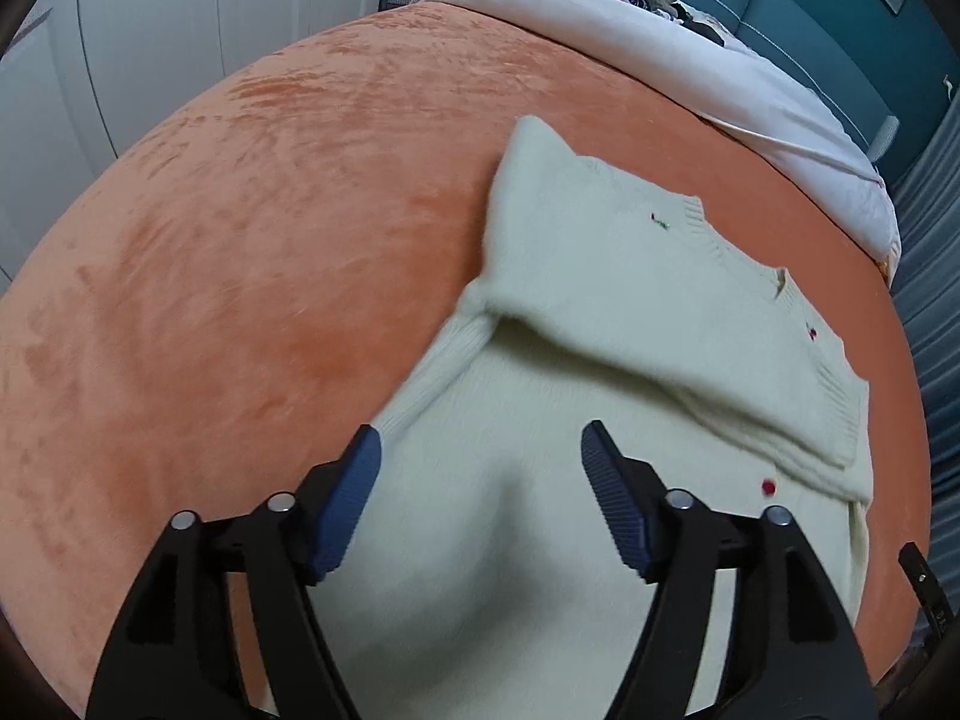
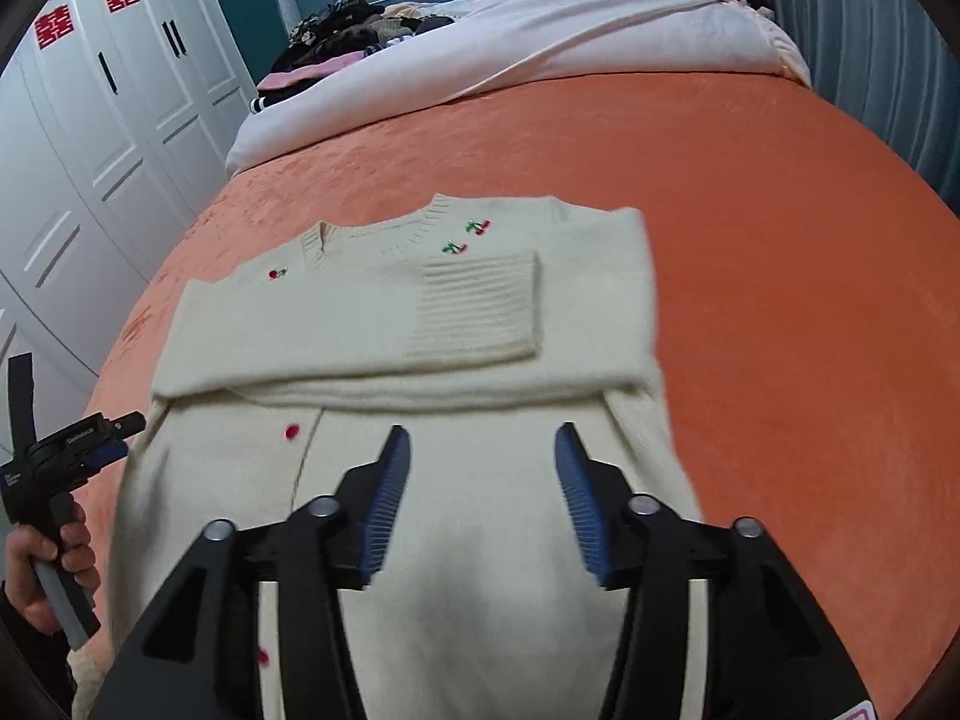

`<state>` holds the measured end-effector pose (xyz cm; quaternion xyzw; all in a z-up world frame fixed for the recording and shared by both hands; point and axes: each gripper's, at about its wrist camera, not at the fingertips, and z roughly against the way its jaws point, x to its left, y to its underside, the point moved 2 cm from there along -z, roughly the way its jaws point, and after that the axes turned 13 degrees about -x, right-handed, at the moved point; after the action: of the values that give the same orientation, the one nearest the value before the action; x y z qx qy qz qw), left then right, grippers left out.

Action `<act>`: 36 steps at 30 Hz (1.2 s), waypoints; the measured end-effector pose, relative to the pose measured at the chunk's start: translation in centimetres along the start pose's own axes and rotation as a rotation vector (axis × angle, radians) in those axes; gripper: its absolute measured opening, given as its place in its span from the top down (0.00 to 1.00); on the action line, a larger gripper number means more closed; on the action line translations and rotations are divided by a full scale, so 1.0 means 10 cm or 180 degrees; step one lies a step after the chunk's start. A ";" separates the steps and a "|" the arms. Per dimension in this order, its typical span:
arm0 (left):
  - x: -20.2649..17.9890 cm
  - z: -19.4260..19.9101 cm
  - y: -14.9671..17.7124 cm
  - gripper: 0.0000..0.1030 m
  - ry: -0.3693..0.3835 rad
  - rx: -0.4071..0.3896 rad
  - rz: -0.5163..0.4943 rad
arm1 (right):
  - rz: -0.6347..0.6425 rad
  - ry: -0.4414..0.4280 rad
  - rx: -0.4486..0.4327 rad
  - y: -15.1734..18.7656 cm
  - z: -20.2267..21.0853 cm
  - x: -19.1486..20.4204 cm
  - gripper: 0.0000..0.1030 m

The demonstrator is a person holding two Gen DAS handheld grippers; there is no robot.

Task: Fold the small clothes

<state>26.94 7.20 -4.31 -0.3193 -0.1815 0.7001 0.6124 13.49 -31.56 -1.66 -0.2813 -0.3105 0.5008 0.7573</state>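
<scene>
A small cream knit cardigan (image 2: 420,324) with red buttons and cherry embroidery lies flat on the orange bedspread (image 2: 780,300). Both sleeves are folded across its chest, the ribbed cuff (image 2: 474,306) on top. It also shows in the left wrist view (image 1: 630,300). My left gripper (image 1: 480,450) is open and empty above the cardigan's lower left part. My right gripper (image 2: 483,450) is open and empty above the lower right part. The left gripper also shows at the left edge of the right wrist view (image 2: 114,438), held in a hand.
A white duvet (image 2: 540,42) is bunched at the far end of the bed, with a pile of dark clothes (image 2: 348,30) beyond it. White wardrobe doors (image 2: 90,138) stand to the left. A curtain (image 1: 936,240) hangs on the right side.
</scene>
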 end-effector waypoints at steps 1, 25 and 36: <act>0.11 0.13 0.11 0.26 -0.0032 0.0020 -0.0026 | 0.0012 0.0101 0.0072 0.15 0.15 -0.12 0.38; 0.51 0.84 1.33 0.14 0.0143 0.0365 0.0528 | -0.0712 0.0098 0.0702 1.56 0.58 -0.19 0.33; 0.43 0.82 1.34 0.19 0.0025 0.0297 0.0276 | -0.0532 0.0344 0.0684 1.42 0.51 -0.10 0.33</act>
<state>11.30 10.01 -7.94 -0.3008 -0.1322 0.7324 0.5963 1.02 -27.05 -9.00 -0.1984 -0.2362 0.4505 0.8378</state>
